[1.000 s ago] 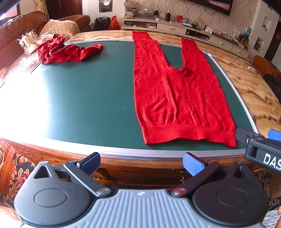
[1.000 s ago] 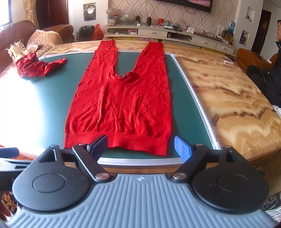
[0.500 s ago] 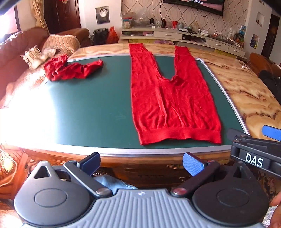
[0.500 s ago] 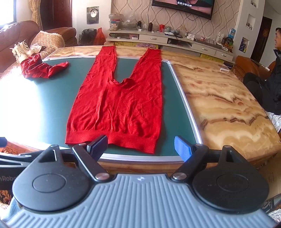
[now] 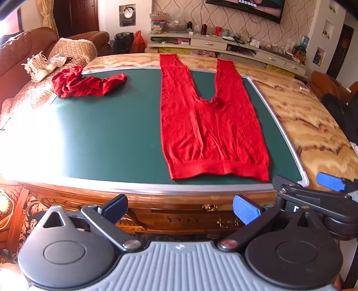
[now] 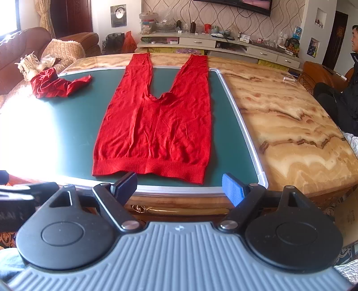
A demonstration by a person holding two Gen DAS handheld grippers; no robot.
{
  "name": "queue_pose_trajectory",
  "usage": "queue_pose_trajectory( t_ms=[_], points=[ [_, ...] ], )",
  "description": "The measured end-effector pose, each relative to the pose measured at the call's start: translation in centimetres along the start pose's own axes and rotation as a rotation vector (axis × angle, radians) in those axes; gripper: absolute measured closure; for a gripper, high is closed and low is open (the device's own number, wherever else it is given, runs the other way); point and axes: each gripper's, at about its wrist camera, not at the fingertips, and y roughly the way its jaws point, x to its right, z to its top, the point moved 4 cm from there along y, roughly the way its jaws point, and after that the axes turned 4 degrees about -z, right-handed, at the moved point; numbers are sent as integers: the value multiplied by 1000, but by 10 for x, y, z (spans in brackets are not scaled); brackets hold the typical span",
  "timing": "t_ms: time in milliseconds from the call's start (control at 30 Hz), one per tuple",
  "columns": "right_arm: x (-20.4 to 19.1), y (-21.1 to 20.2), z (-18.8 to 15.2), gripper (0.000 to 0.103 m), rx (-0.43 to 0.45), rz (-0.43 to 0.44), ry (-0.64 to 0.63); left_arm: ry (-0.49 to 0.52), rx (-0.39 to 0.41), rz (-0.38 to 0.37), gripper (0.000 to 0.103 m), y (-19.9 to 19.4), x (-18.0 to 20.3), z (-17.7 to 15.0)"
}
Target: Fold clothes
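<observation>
Garments: two red (image 5: pixel 212 134) (image 5: pixel 87 84)

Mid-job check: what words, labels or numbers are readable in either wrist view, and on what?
Nothing reads clearly.
Wall-mounted black television: subtitle line, too small.
Black left gripper: white lettering on its body in the right wrist view, blurred.
Carved wooden drawer front: gold characters, unreadable.
Brown cardboard box: faint print, unreadable.

Red knit trousers (image 5: pixel 210 132) (image 6: pixel 156 125) lie flat on the green mat — waistband nearest, both legs stretched away past its far edge. A crumpled red garment (image 5: pixel 85 84) (image 6: pixel 56 84) sits far left.
</observation>
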Motion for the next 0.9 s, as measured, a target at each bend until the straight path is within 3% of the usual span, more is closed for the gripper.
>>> queue_pose_trajectory(
  t_ms=[367,733,900],
  points=[
    [-5,36,-11,12,0,-35,-30,16,-23,21,0,46,0,-9],
    [-4,100,-13,12,-90,-13,19,3,-91,34,0,108,-5,-9],
    [-7,122,-17,12,-110,-10,29,2,-80,56,0,124,-6,-9]
  ],
)
